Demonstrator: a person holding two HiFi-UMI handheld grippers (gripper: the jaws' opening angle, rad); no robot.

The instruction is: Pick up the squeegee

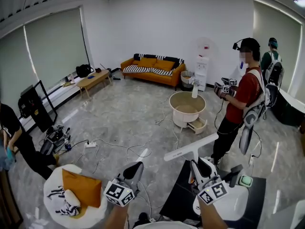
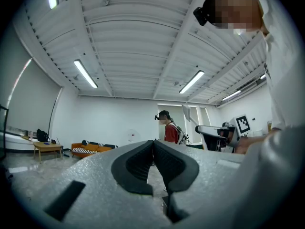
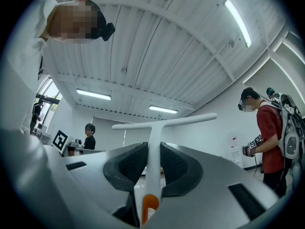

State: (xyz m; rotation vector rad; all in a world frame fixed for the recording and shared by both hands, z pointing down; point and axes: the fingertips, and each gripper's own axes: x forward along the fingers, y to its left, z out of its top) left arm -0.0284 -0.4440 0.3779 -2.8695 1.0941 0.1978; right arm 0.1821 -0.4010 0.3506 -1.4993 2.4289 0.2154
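The squeegee (image 1: 190,151) is white and T-shaped, a long straight crossbar on a slim stem with an orange piece low on the handle. It is held off the floor at my right, with the crossbar at the far end. My right gripper (image 1: 200,170) has its fingers (image 3: 125,168) closed on the stem, parted only by its width, while my left gripper (image 1: 132,171) carries nothing, its fingers (image 2: 138,163) pressed together at the tips.
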